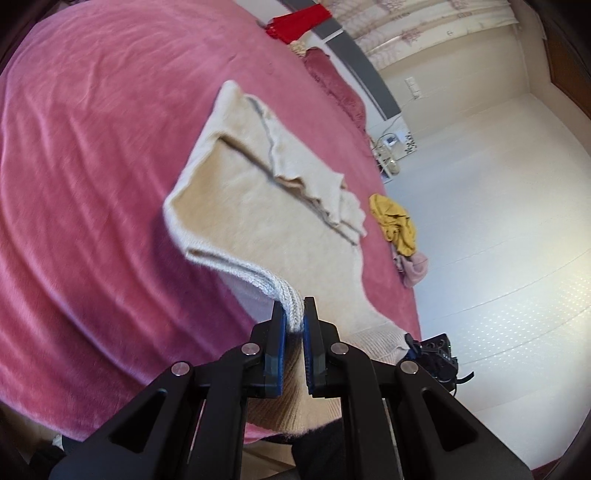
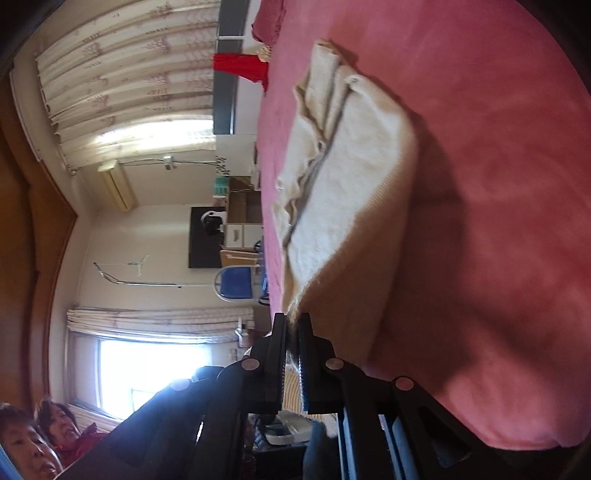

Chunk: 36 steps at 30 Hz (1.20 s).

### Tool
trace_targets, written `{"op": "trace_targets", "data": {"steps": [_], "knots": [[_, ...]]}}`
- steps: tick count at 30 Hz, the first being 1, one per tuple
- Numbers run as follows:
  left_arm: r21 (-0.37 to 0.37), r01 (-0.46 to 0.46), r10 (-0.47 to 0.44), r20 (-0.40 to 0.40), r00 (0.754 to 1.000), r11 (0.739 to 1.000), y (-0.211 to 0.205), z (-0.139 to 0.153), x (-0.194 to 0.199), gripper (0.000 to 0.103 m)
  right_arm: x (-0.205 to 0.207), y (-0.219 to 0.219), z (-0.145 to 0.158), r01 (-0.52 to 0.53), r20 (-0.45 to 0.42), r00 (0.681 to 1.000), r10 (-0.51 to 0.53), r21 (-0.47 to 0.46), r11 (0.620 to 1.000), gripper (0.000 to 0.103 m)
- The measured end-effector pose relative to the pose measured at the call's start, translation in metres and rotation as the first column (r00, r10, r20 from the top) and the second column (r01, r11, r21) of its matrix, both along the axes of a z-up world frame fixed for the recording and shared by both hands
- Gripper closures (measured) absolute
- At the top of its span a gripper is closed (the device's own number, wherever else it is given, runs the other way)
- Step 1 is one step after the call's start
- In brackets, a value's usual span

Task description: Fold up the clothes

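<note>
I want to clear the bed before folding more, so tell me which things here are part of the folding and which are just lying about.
In the job:
- cream knitted sweater
- left tongs, shut on its ribbed hem
- right tongs, shut on its edge

Lying about:
- crumpled mustard-yellow garment
- small pink garment
- red cloth

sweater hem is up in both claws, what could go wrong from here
1. The left claw pinches only the ribbed edge of the sweater; a tug might slip it free.
2. The sleeves folded loosely on top could slide off as the hem lifts.
3. The right claw holds a thin tuft at the corner, so the fold may land crooked on the bed.
</note>
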State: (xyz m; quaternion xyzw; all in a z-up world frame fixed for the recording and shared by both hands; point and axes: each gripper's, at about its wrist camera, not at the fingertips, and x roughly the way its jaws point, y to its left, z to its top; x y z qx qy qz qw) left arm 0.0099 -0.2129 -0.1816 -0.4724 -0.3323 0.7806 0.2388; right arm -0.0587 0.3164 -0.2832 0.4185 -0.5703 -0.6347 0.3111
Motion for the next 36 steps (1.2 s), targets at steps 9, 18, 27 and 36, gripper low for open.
{"op": "trace_targets", "data": {"steps": [9,18,27,36], "knots": [[0.008,0.005,-0.004,-0.106,0.994,1.000,0.012,0.054,-0.068,0.095,-0.064,0.007,0.040,0.053,-0.114,0.991,-0.062,-0.082,0.995,0.098],[-0.046,-0.065,0.058,-0.137,0.989,0.997,0.018,0.074,-0.172,0.095,-0.168,0.020,0.070,0.102,-0.157,0.982,-0.107,-0.037,0.994,0.098],[-0.153,-0.150,0.145,-0.044,0.988,0.977,0.020,0.041,-0.297,0.095,-0.283,0.016,0.063,0.108,-0.057,0.993,-0.104,0.087,0.990,0.095],[-0.302,-0.151,0.176,0.058,0.983,0.941,0.033,-0.012,-0.360,0.085,-0.331,0.024,0.021,0.087,0.103,0.989,-0.108,0.187,0.979,0.078]]}}
